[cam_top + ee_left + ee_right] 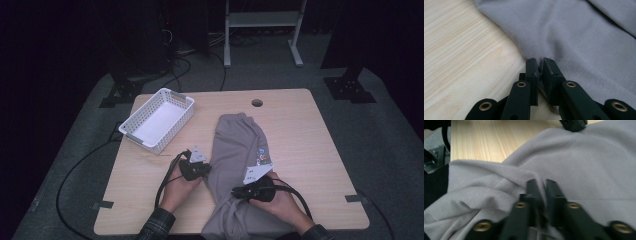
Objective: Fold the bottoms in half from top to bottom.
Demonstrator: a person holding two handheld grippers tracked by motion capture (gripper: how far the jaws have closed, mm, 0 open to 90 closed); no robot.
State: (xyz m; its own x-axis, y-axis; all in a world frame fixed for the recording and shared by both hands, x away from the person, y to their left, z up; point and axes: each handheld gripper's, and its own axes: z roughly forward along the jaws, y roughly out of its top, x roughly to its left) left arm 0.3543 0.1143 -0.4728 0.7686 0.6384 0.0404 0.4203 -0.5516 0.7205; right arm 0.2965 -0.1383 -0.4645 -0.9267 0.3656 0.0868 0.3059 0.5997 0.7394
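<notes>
Down near the front edge of the table (310, 150), both forearms come in low, each hand wrapped round its tool from behind. The left gripper (202, 167) points toward the table's right side, and its jaws are pinched together on the left hem of the grey garment (240, 150), a small pucker of cloth caught between them where the fabric meets the bare wood. The right gripper (234, 191) lies nearly level, aimed toward the left edge, and its jaws are likewise closed on a raised fold of the garment close to the front edge. Cloth spills past that edge toward the person. A white basket (185, 117) sits toward the far left corner, apart from the garment. Bare wood runs along the right side and far edge, and between basket and cloth.
</notes>
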